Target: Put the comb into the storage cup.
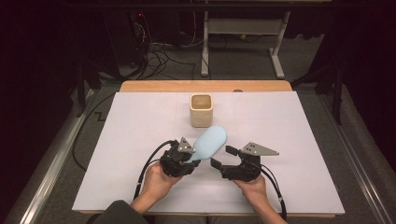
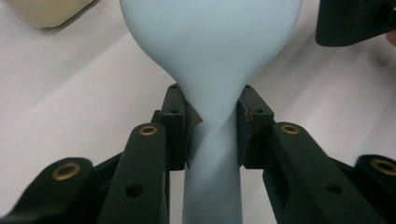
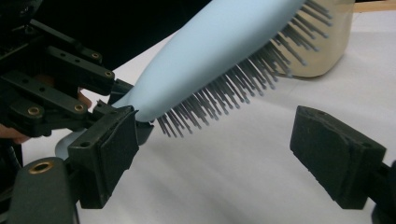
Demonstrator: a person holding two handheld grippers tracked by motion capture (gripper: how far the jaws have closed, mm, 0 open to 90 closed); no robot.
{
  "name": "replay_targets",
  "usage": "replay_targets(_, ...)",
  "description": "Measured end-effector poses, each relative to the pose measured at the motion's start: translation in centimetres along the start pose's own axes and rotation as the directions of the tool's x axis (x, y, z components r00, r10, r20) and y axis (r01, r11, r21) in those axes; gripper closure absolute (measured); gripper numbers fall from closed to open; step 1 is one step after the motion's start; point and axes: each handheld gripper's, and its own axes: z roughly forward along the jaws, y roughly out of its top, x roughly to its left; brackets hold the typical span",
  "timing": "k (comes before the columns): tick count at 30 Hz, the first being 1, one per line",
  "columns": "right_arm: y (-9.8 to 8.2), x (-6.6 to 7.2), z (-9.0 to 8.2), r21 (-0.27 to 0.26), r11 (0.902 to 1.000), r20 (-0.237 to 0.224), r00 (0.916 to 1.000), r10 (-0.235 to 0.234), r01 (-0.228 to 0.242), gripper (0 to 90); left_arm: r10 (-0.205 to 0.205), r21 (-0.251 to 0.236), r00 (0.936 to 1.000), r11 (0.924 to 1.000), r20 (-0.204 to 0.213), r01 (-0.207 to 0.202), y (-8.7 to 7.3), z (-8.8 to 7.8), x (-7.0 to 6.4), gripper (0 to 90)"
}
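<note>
A light blue hairbrush (image 1: 211, 141) hangs above the white table, its head tilted up and away and its dark bristles facing right. My left gripper (image 1: 190, 160) is shut on the brush's narrow neck. In the left gripper view both pads (image 2: 246, 122) press on the neck of the brush (image 2: 210, 42), with the gripper (image 2: 210, 109) clamped there. My right gripper (image 1: 223, 157) stands open just right of the brush, holding nothing. The right gripper view has the open gripper (image 3: 224, 149) below the bristles of the brush (image 3: 219, 46), not touching them.
A cream square cup (image 1: 201, 110) stands upright behind the brush at mid-table, open side up; it appears as the cup (image 3: 322, 51) behind the brush head. The white table sheet (image 1: 303, 140) spreads wide on both sides. Cables trail from both grippers toward the near edge.
</note>
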Motion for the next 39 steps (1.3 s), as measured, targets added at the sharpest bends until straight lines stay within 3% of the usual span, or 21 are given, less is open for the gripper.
replay_targets(19, 0.7, 0.4, 1.9, 0.014, 0.9978, -0.034, 0.9973, 0.065, -0.064, 15.4, 0.042, -0.007, 0.9990, 0.9991, 0.014, -0.042, 0.8, 0.7, -1.3, 69.3)
replay_targets(32, 0.9, 0.0, 2.8, 0.024, 0.9929, -0.025, 0.9928, 0.117, -0.116, 16.2, 0.063, -0.014, 0.9980, 0.9980, 0.012, -0.062, 1.3, 1.2, -2.2, 69.3)
replay_targets(39, 1.1, -0.2, 2.8, 0.053, 0.9872, -0.036, 0.9877, 0.152, -0.150, 22.4, 0.059, -0.006, 0.9981, 0.9982, 0.015, -0.059, 1.4, 1.4, -2.0, 69.2)
